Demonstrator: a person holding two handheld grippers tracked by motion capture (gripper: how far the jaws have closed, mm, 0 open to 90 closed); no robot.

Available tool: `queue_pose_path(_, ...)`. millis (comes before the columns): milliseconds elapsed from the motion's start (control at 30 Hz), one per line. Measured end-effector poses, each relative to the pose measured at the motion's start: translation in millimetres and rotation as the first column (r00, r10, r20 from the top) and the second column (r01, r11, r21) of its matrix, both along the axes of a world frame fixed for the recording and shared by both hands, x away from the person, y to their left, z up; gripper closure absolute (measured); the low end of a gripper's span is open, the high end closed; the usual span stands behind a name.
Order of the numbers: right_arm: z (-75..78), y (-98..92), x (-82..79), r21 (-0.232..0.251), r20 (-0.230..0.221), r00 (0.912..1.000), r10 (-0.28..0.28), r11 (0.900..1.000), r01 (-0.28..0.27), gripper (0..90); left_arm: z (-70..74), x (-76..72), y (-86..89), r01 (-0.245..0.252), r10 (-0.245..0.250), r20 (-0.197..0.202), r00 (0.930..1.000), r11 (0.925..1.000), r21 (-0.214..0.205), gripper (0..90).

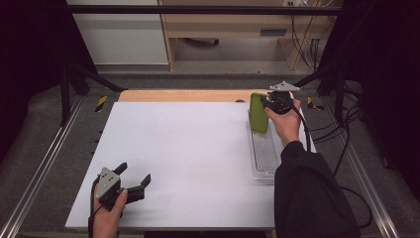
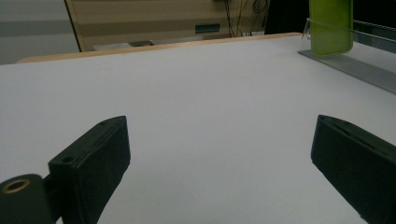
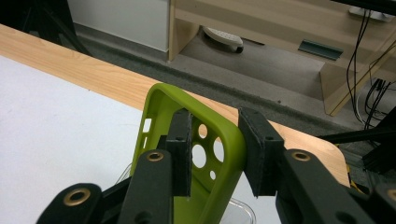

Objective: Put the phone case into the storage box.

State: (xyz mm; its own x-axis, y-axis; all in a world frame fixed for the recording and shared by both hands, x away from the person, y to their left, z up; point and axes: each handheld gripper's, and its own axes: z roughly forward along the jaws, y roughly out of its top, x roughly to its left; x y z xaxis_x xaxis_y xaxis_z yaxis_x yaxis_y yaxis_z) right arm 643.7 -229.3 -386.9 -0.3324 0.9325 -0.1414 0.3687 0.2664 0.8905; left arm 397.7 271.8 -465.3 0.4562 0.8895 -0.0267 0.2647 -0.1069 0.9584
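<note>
The right gripper (image 3: 215,154) has the rim of a green phone case (image 3: 187,140) between its jaws (left pad inside the shell, right pad just off its outer edge), above a clear tray (image 1: 265,156). The left gripper (image 1: 132,174) rests spread wide, nothing between its fingers, on the white table (image 1: 188,148).

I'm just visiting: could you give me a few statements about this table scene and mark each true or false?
1. The green plastic phone case is between the right gripper's jaws. True.
2. The left gripper holds a red cup. False: its jaws stand open with nothing between them.
3. A clear ribbed plastic tray lies on the white table below the case. True.
4. The phone case lies flat at the table's middle. False: it is upright near the far right edge.
</note>
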Motion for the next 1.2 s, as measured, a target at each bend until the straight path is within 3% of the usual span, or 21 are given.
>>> queue_pose_path(1200,-6.8,7.0,6.3,-0.016,-0.003,0.9993,-0.037,0.9992,0.037,61.4,0.4,0.0,1.0,-0.001,0.001,0.003,1.0,1.0,0.002,4.3)
